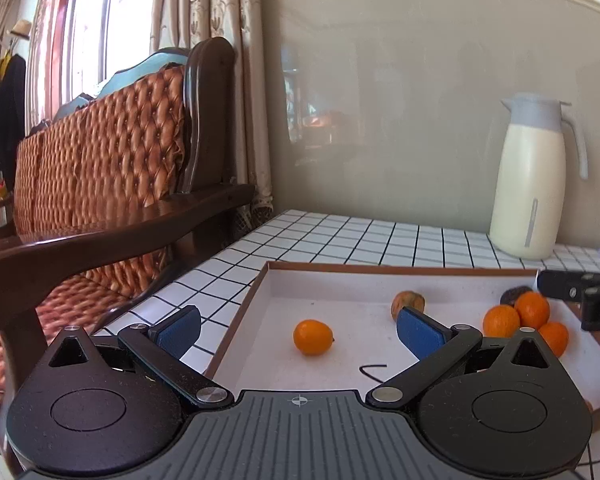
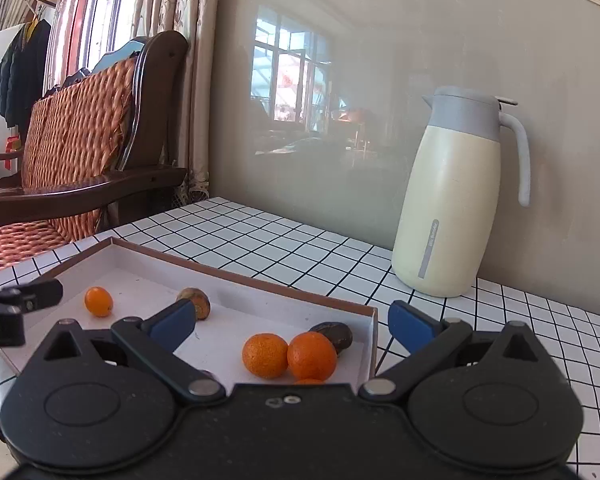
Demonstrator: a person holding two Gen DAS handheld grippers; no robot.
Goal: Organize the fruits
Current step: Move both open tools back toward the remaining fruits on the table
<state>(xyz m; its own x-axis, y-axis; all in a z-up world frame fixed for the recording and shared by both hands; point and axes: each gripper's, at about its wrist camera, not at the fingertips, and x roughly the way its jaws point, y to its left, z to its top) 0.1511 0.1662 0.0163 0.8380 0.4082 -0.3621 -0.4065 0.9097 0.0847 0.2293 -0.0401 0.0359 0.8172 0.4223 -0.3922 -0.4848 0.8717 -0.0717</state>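
A shallow white box (image 1: 260, 292) with a brown rim lies on the tiled table; it also shows in the right wrist view (image 2: 236, 276). Inside it a lone small orange (image 1: 313, 337) (image 2: 98, 301) lies at the left. A brownish fruit (image 1: 408, 301) (image 2: 196, 300) lies mid-box. A cluster of oranges (image 1: 516, 318) (image 2: 290, 354) sits at the right beside a dark fruit (image 1: 514, 293) (image 2: 334, 336). My left gripper (image 1: 300, 330) is open and empty above the box's near left edge. My right gripper (image 2: 290, 326) is open and empty over the cluster; it shows in the left wrist view (image 1: 580, 288).
A cream thermos jug (image 1: 532, 184) (image 2: 456, 200) with a grey lid stands at the back against the wall. A wooden chair (image 1: 100, 184) with a woven cushion stands left of the table. A thin dark wire (image 1: 370, 370) lies in the box's front.
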